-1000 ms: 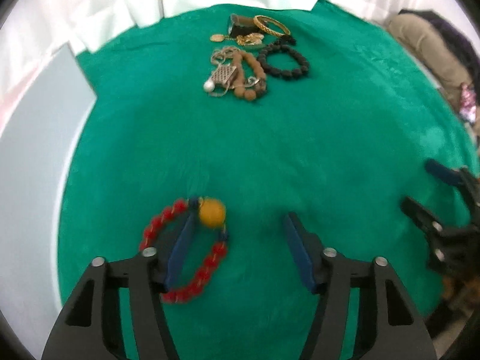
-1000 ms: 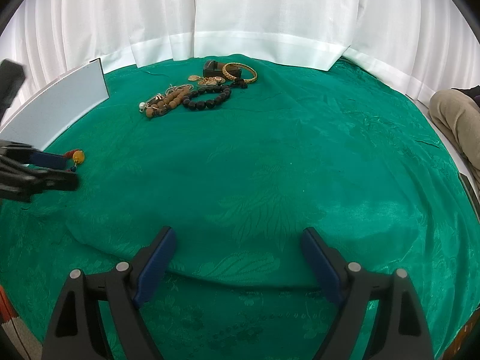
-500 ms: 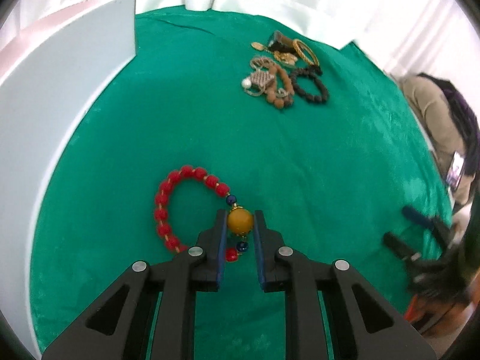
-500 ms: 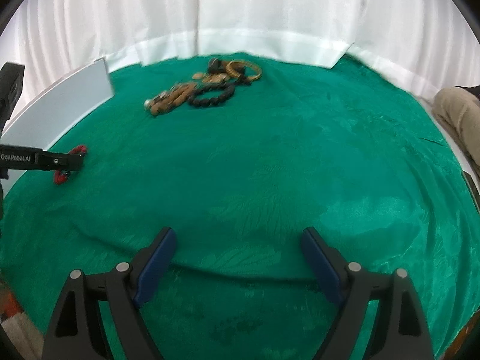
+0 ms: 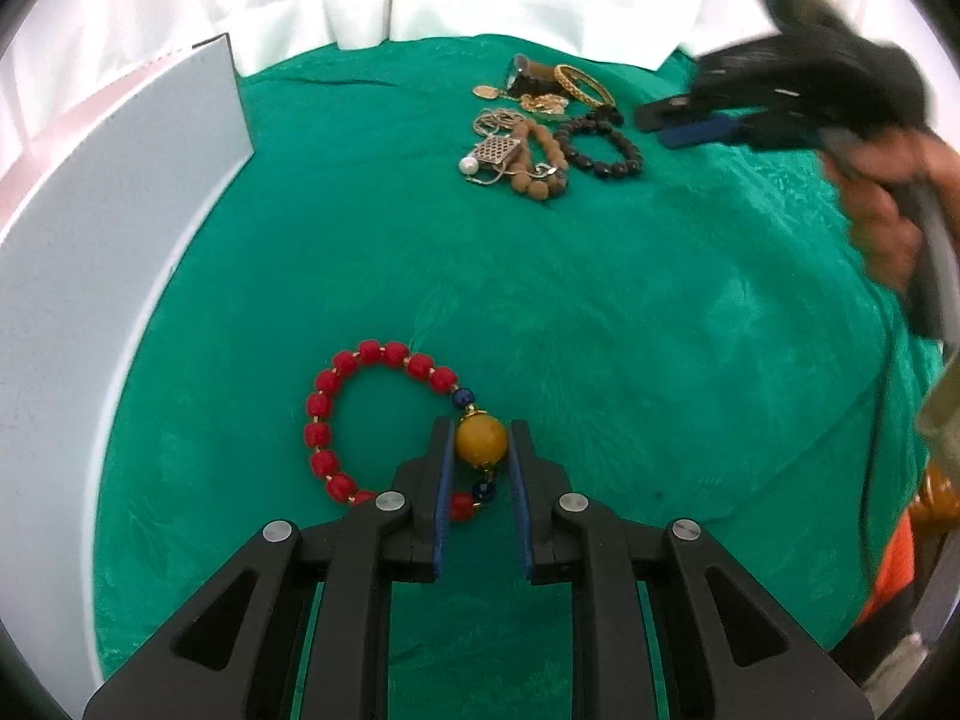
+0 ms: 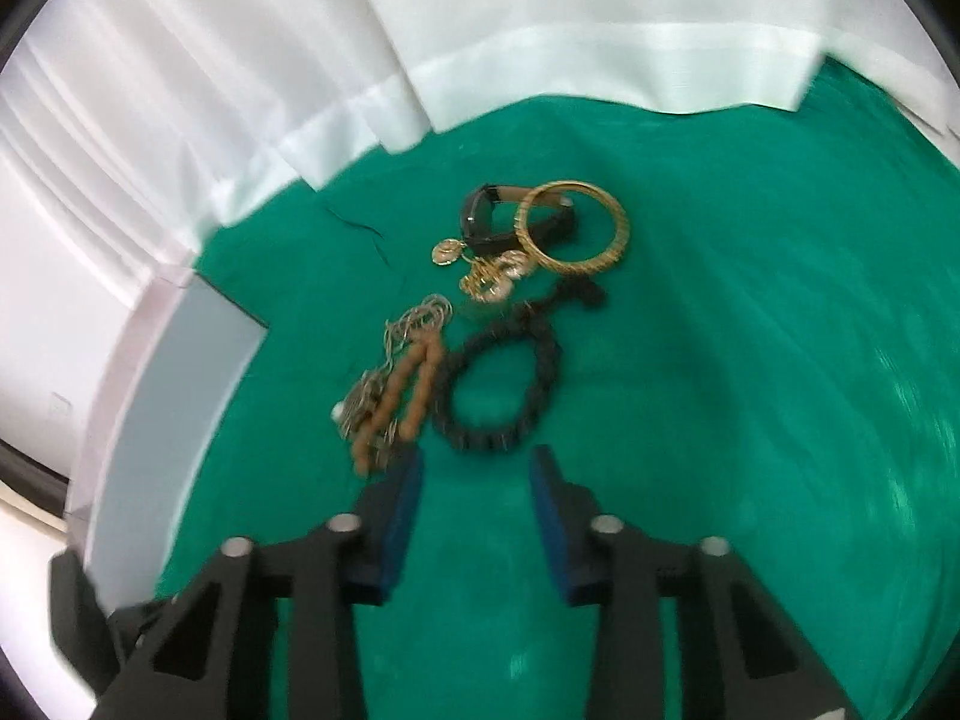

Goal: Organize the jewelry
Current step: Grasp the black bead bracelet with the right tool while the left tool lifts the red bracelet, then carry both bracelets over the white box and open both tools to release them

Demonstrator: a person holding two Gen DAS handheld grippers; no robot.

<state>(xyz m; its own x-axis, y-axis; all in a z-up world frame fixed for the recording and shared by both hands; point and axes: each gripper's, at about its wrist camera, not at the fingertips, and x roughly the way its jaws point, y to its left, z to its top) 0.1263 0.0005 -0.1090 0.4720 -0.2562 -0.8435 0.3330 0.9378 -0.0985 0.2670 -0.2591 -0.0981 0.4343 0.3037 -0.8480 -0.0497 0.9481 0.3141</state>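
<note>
Left hand-held gripper [image 5: 480,447] clamps red bead bracelet's [image 5: 336,420] round yellow bead; right hand-held gripper [image 6: 477,468] closing (empty).

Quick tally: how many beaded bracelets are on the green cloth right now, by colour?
Red, with a big yellow bead: 1
Brown wooden beads: 1
Black beads: 1
Total: 3 beaded bracelets

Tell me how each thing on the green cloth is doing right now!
Red bead bracelet: flat on cloth, big yellow bead pinched.
Left gripper: shut on yellow bead.
Right gripper: closing, nothing between its jaws.
Black bead bracelet: lying loose.
Gold bangle: leaning on dark strap.
</note>
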